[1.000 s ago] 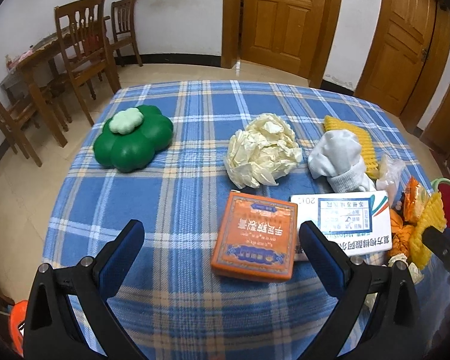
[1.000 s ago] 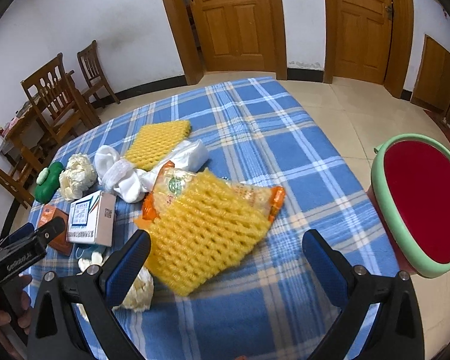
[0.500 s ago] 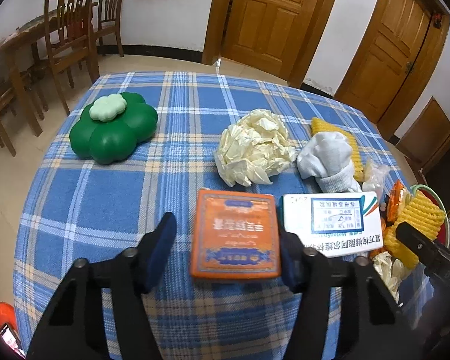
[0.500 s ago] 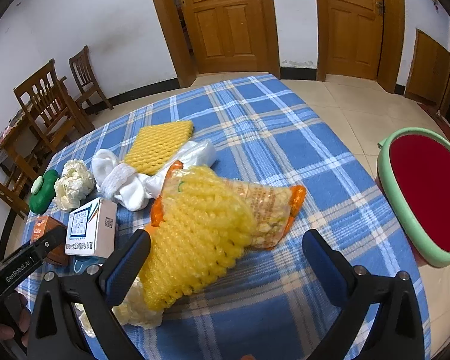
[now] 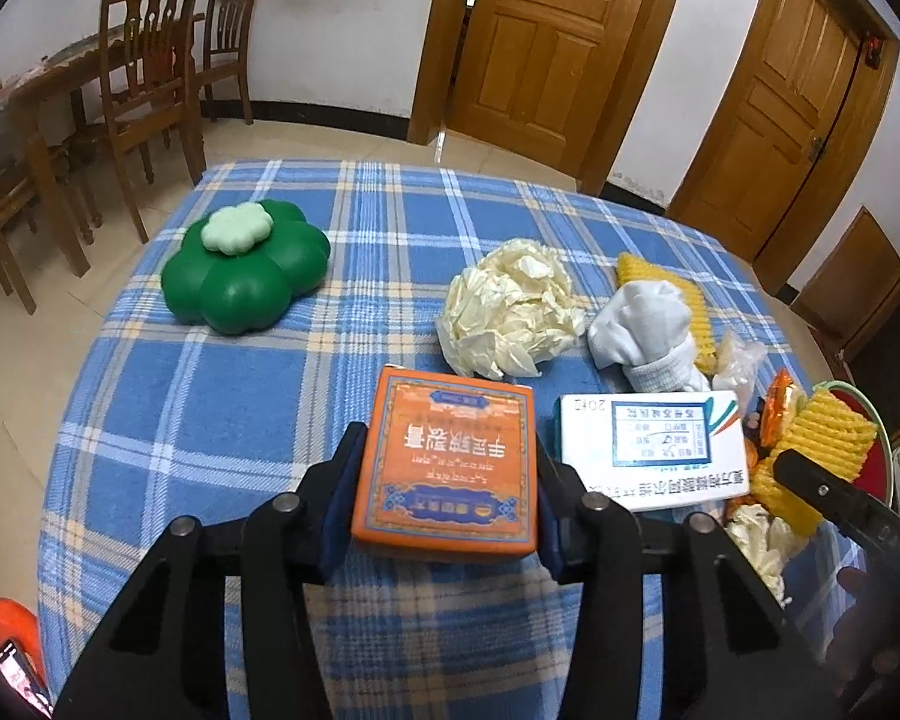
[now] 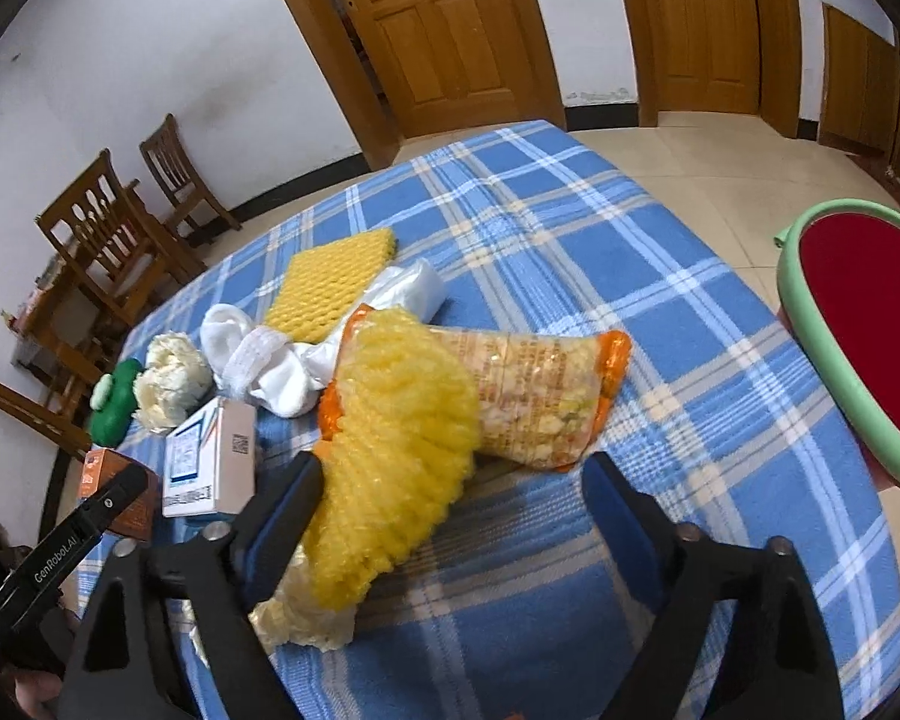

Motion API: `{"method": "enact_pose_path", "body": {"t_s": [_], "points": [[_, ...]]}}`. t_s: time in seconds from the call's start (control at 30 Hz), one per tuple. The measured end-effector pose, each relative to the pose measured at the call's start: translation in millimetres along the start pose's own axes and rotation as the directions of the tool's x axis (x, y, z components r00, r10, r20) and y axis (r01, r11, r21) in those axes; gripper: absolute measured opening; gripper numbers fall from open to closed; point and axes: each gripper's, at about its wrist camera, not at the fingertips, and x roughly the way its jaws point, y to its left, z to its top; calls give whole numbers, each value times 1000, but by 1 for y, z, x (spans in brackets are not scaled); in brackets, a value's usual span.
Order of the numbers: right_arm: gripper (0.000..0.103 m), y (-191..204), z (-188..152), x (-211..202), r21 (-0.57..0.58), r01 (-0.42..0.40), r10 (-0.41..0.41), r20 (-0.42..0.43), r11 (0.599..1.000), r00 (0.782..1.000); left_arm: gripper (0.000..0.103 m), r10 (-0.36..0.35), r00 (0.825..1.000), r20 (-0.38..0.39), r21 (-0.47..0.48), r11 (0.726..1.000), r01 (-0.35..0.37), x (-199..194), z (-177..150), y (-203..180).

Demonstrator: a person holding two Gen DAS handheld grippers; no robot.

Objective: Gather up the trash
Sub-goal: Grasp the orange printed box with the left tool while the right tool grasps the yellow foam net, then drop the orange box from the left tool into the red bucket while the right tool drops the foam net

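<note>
An orange box (image 5: 450, 456) lies on the blue plaid tablecloth (image 5: 210, 420). My left gripper (image 5: 447, 471) is closing on it, and both pads press its sides. Beside it lie a white medicine box (image 5: 648, 444), crumpled cream paper (image 5: 510, 312) and a white sock (image 5: 642, 324). My right gripper (image 6: 453, 474) is closing around a bunched yellow foam net (image 6: 396, 438). Its left finger touches the net and its right finger stands apart from it. The net rests on an orange snack bag (image 6: 540, 390).
A green flower-shaped object (image 5: 246, 282) sits at the table's far left. A flat yellow foam sheet (image 6: 330, 282) lies farther back. A red basin with a green rim (image 6: 789, 264) stands off the table's right edge. Wooden chairs (image 5: 144, 60) and doors line the walls.
The left jaws came in from wide apart onto the sides of the orange box. The right jaws narrowed around the yellow net, which has bunched up between them.
</note>
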Motion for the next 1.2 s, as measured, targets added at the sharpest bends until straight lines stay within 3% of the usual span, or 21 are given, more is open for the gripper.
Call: {"method": "enact_pose_path", "body": {"t_s": [0.2,0.5,0.57,0.6,0.7,0.73,1.2], "points": [[64,-2,-3,-6,20,-54,54,-5,998,999,49,3,1000,9,1,1000,-3,-15,-3,-7],[63,-19,-7,-27,57,-81,80,12,995,997,49,11,1000,27,14,1000,-11,-38,-7,-24],[53,-23,-8,-28,66,-92,91,11,994,996,49,9,1000,26,18,1000,-9,-40,-8,-28],[40,-25,-8,-29,67,-93,92,10,993,996,49,6,1000,25,21,1000,-6,-41,-8,-30],[16,-30,-10,-31,69,-105,104,14,992,994,49,-5,1000,18,34,999,5,-43,-10,-39],[13,-30,-10,-33,67,-110,109,18,992,994,49,-8,1000,17,39,999,7,-44,-10,-41],[13,-47,-7,-92,6,-137,135,149,991,980,49,-94,996,0,133,987,93,-62,-13,-97]]}}
